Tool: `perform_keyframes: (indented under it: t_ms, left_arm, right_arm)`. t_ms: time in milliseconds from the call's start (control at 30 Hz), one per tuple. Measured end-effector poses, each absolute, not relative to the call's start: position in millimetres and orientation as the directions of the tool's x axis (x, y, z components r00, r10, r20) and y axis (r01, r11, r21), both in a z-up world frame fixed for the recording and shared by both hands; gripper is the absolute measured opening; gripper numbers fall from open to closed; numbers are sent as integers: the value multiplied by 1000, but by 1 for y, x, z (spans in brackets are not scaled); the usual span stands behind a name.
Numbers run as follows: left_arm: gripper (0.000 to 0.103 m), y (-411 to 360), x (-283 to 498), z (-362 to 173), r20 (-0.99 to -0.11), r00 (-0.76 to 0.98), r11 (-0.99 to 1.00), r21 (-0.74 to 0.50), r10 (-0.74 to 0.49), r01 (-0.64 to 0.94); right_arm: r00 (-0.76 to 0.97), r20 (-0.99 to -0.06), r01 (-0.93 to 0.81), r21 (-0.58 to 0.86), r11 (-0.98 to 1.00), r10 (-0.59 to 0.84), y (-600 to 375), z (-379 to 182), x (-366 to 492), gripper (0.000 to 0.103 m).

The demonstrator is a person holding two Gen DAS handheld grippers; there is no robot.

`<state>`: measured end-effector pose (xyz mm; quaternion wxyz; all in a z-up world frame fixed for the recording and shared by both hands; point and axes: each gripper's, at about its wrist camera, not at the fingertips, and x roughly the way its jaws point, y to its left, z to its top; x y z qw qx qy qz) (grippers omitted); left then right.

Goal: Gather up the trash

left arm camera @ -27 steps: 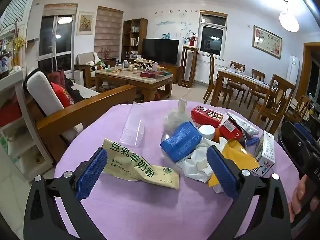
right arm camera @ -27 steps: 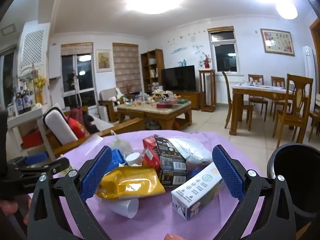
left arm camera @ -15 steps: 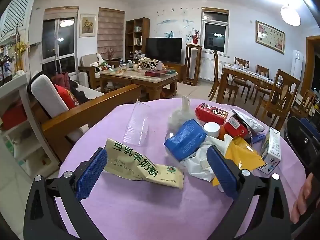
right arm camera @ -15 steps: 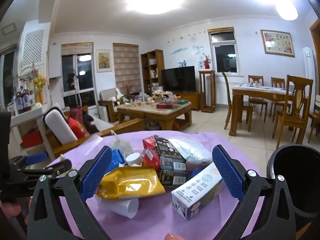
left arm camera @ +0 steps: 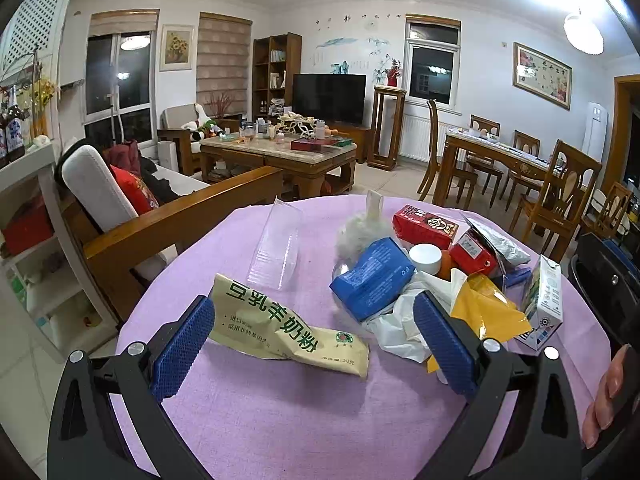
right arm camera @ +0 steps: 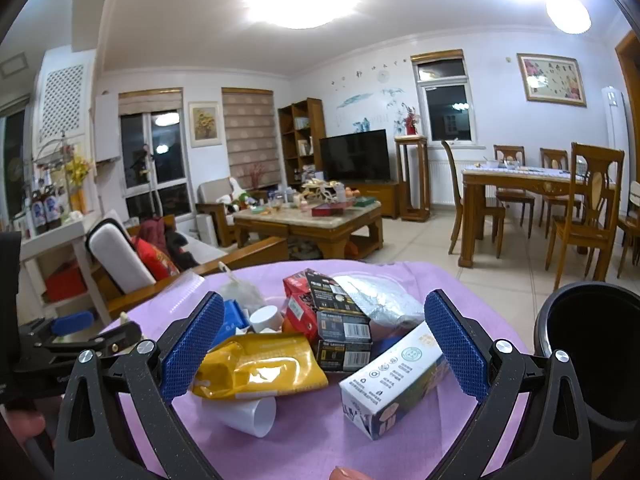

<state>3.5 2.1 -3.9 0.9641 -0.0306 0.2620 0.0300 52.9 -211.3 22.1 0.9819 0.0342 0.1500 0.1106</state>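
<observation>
Trash is heaped on a round table with a purple cloth point(left arm camera: 280, 412). In the left wrist view a cream milk-powder pouch point(left arm camera: 288, 328) lies between the wide-apart pads of my left gripper point(left arm camera: 316, 344), which is open and touches nothing. Behind it sit a blue packet point(left arm camera: 372, 278), a clear plastic cup point(left arm camera: 276, 252), white crumpled paper point(left arm camera: 400, 328) and a red carton point(left arm camera: 424, 226). My right gripper point(right arm camera: 324, 348) is open too, hovering before a yellow pouch point(right arm camera: 260, 368), a white milk carton point(right arm camera: 392, 380), a dark box point(right arm camera: 344, 332) and a tipped paper cup point(right arm camera: 244, 414).
A black bin point(right arm camera: 592, 356) stands beside the table at the right. A wooden-armed sofa point(left arm camera: 180, 216) sits just past the table's far left edge. A coffee table point(left arm camera: 280, 152) and a dining set point(left arm camera: 520, 168) are farther off. A hand point(left arm camera: 608, 392) shows at right.
The left gripper has drifted slightly, so the trash heap sits a bit further right and lower in its view. The right gripper's view is unchanged. Both stay open.
</observation>
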Motion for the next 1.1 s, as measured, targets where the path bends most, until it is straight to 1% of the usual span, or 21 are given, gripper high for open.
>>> perform_keyframes:
  t_ms: [367,1100]
  left_arm:
    - [98,0,4,-4,-513,857,996,-38,51,-82]
    - [98,3,5,-7,-520,853,995,-49,47,-86]
  right_arm:
    - [928,-293,-200,131,971,231,-217,20,56,99]
    - [928,-295,-196,136,971,228,-219,19,57,99]
